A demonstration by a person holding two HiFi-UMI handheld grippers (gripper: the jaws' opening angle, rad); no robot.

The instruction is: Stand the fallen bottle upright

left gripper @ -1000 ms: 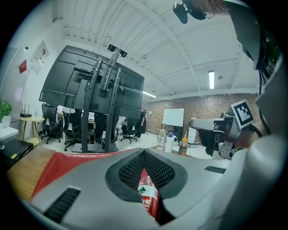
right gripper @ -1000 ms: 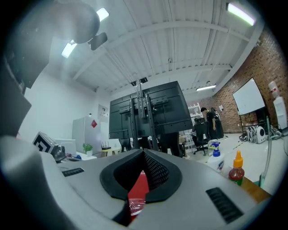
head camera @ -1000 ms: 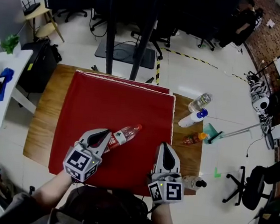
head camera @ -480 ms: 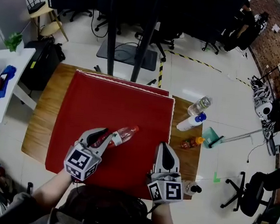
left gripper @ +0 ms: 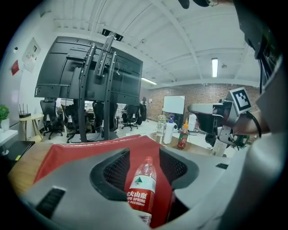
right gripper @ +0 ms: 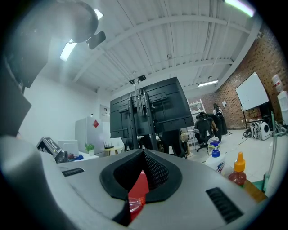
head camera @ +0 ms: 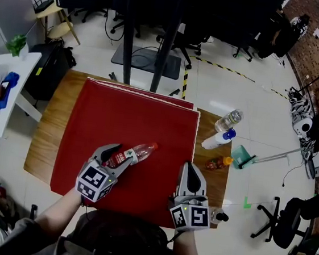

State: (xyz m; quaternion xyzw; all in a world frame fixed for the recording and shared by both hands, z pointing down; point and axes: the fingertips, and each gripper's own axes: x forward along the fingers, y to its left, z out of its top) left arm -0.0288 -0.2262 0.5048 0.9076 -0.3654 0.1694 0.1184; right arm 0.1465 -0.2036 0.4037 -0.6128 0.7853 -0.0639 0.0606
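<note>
A clear water bottle (head camera: 132, 153) with a red label lies on its side on the red cloth (head camera: 132, 118), its cap toward the upper right. My left gripper (head camera: 121, 155) straddles its lower half, and the jaws are opening. In the left gripper view the bottle (left gripper: 143, 188) runs along the gap between the fingers, with a strip of cloth showing beside it and the pads not pressing on it. To the right, my right gripper (head camera: 190, 176) hovers over the cloth's front right corner. Its tips meet in the right gripper view, so the right gripper (right gripper: 144, 152) is shut with nothing in it.
On the bare wooden table (head camera: 44, 134) right of the cloth stand or lie a clear bottle (head camera: 227, 118), a white bottle with a blue cap (head camera: 218, 136) and a small red sauce bottle (head camera: 219, 162). Another clear bottle (head camera: 218, 215) sits at the front right corner.
The left gripper's jaws have spread apart around the bottle, and gripper and bottle have come slightly down and toward me. The right gripper has shifted only a little.
</note>
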